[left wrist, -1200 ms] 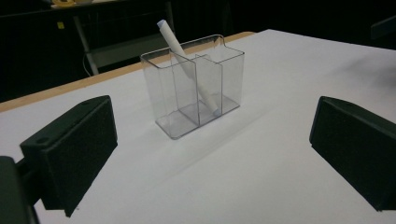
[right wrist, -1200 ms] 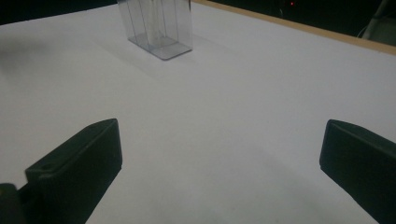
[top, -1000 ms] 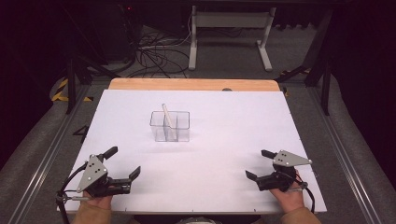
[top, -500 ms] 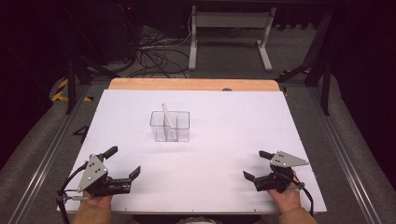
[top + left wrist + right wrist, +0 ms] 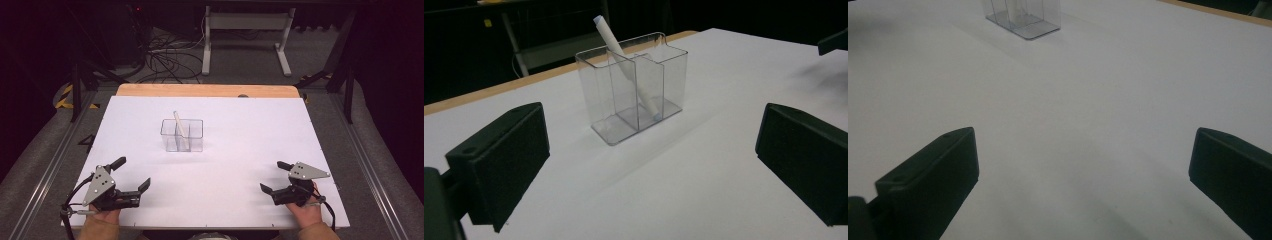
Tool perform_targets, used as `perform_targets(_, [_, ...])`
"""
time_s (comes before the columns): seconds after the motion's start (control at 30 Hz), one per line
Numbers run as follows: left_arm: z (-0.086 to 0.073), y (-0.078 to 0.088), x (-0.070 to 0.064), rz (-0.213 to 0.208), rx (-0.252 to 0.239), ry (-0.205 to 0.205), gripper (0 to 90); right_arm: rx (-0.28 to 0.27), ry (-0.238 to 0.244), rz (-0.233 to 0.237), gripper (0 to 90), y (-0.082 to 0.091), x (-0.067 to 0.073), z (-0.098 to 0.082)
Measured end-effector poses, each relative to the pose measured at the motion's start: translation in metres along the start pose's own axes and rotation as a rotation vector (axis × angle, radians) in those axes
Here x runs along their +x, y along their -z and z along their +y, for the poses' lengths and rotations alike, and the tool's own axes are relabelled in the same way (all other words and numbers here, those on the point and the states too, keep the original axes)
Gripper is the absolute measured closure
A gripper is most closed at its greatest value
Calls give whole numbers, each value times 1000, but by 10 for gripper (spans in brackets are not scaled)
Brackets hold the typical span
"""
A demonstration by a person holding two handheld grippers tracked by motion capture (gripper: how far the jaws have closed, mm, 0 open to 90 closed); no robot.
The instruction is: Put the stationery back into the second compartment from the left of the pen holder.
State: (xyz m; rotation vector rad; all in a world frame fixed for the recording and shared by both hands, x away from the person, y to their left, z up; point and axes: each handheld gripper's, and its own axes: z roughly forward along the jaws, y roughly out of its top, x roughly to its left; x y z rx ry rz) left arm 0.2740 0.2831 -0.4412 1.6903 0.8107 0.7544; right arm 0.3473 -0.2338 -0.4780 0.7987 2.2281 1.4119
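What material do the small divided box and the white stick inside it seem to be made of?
The divided box looks like clear hard plastic, perhaps acrylic: the table shows through its glossy walls with sharp edges. The white stick has a matte, chalky surface with bluish ends; it may be plastic or rolled paper, which I cannot tell.

We see a white tabletop point(image 5: 240, 150) with a tan wooden strip along its far edge, a clear container point(image 5: 182, 135) holding a white pen point(image 5: 181, 129), black jaws, and grey gripper plates.
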Motion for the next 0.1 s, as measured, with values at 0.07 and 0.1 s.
perform_targets(0.07, [0, 0, 0, 0, 1, -1, 15, 0, 1, -1, 1, 0, 0, 0])
perform_targets(0.1, [0, 0, 0, 1, 2, 0, 16, 0, 2, -1, 1, 0, 0, 0])
